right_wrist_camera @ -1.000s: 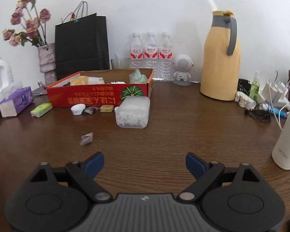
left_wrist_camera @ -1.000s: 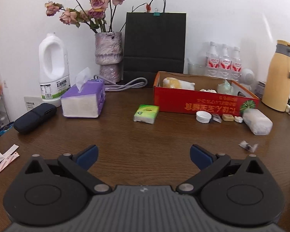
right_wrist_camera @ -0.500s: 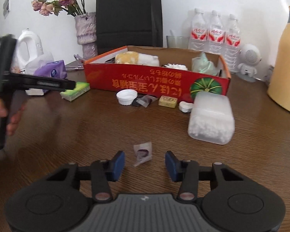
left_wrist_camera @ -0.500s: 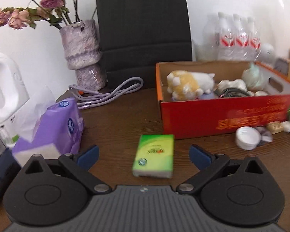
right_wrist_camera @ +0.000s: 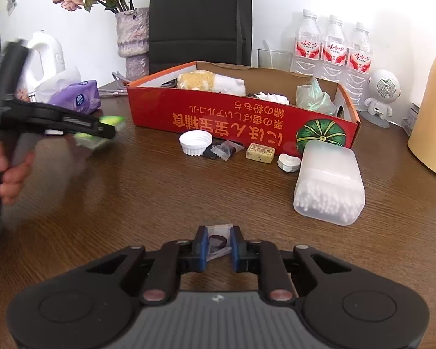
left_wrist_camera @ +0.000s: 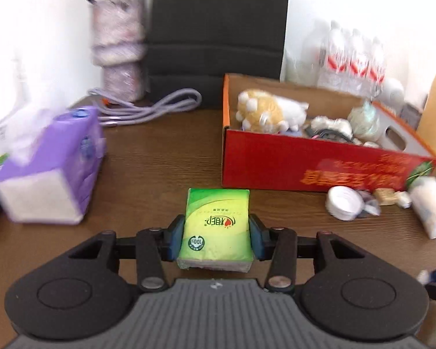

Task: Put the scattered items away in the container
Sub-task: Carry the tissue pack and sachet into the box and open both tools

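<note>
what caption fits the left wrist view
Left gripper closing on a green tissue pack beside the red cardboard box.

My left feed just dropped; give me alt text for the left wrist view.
The left claw is closed on a green rectangular tissue packet on the brown wooden table. A red cardboard box holding a plush toy sits ahead to the right, a purple tissue pack to the left.
</note>
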Action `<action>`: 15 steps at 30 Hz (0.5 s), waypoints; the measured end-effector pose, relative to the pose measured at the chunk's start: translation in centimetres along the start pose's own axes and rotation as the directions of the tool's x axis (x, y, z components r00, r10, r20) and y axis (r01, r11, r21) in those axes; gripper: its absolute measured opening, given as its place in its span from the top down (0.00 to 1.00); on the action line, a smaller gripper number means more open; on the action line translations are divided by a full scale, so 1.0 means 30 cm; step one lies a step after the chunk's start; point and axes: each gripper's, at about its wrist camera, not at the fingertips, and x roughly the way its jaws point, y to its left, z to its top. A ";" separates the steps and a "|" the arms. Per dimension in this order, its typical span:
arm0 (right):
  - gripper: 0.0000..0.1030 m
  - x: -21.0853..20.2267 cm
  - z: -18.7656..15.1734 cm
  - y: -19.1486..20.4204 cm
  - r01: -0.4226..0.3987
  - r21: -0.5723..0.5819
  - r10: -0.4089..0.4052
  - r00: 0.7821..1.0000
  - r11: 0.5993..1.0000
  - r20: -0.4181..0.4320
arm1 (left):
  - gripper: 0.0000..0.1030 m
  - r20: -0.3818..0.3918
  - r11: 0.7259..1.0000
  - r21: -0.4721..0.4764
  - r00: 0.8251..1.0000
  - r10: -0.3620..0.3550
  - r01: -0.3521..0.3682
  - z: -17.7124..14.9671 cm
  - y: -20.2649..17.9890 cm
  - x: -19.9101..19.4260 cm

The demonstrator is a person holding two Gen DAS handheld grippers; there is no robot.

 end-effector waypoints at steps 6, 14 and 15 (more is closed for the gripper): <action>0.86 -0.129 -0.030 0.018 0.021 0.089 -0.033 0.990 0.996 0.135 | 0.56 0.173 1.000 0.008 0.985 -0.024 0.023 -0.144 -0.175 -0.322; 0.86 -0.397 -0.091 0.033 0.000 0.186 -0.070 0.925 0.983 0.372 | 0.56 0.301 0.998 0.068 0.953 -0.031 0.011 -0.237 -0.315 -0.590; 0.86 -0.418 -0.104 0.039 0.006 0.193 -0.083 0.916 0.981 0.391 | 0.56 0.316 0.997 0.078 0.948 -0.035 0.011 -0.244 -0.327 -0.612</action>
